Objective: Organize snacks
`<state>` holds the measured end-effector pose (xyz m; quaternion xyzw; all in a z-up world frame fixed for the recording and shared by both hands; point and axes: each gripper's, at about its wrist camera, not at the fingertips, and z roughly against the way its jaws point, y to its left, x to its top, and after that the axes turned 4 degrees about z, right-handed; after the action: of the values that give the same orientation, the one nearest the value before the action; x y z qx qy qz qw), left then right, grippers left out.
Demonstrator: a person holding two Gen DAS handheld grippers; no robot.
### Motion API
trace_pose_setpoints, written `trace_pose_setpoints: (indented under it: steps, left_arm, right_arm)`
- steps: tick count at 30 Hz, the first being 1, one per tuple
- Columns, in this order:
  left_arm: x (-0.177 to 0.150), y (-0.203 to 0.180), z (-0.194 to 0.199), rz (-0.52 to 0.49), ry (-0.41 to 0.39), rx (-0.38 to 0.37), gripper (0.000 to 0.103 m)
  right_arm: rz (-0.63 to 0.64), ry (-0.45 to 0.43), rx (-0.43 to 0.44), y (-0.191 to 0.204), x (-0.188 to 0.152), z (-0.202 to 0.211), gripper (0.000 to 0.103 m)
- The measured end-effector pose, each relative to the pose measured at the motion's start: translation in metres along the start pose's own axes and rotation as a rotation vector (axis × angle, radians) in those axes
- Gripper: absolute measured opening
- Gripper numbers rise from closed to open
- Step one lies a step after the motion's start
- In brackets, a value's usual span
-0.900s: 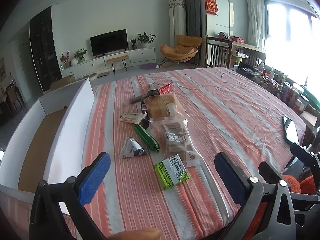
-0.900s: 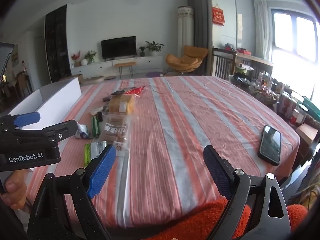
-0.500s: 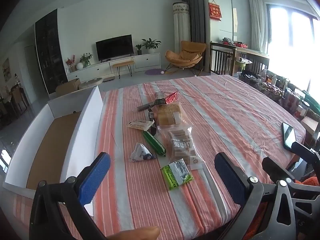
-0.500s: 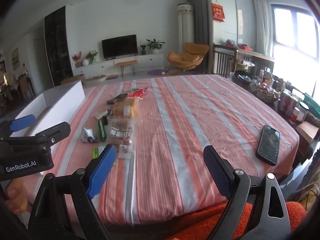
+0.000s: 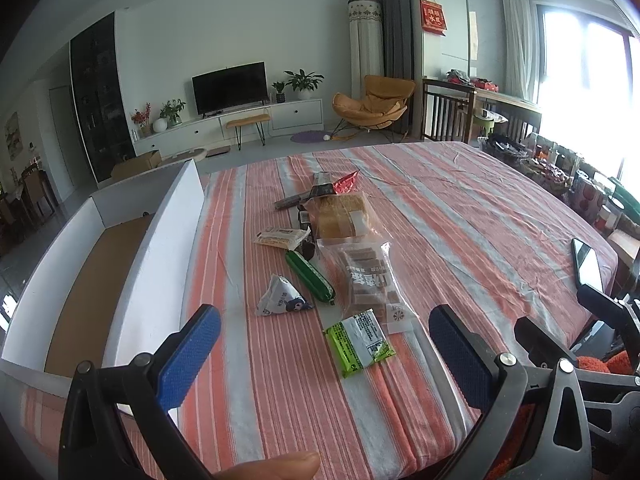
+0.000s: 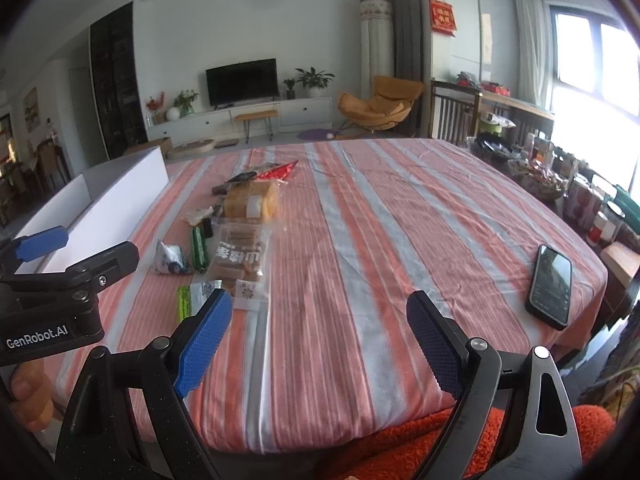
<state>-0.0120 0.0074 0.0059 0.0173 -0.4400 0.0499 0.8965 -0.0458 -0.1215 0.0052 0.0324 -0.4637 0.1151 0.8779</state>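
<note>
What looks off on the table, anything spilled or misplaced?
Nothing spilled. A phone lies alone at the right edge of the striped tablecloth, far from the snack pile, and it is not a snack. The white box holds no snacks yet.

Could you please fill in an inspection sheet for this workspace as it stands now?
Surface: striped tablecloth, smooth.
Job's things: snack packets in a loose row, including green packet, clear biscuit bag, bread bag; white box left of them holds nothing visible.
Clutter: phone near the right edge.
Grippers: left gripper and right gripper open, holding nothing.
Cables: nothing seen.
Surroundings: living room, television, orange chair.
</note>
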Motion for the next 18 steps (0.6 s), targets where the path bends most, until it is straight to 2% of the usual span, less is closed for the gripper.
trace_pose_setpoints:
  steps: [6, 18]
  left_arm:
    - [-0.0027, 0.008, -0.0018, 0.023, -0.002, -0.007, 0.103]
    - [-0.0027, 0.0023, 0.003, 0.013, -0.018, -0.004, 0.103]
  right_arm:
    - [0.016, -0.057, -0.008, 0.0036, 0.0013, 0.008, 0.091]
    - [-0.013, -0.031, 0.0, -0.0044, -0.0046, 0.0015, 0.091]
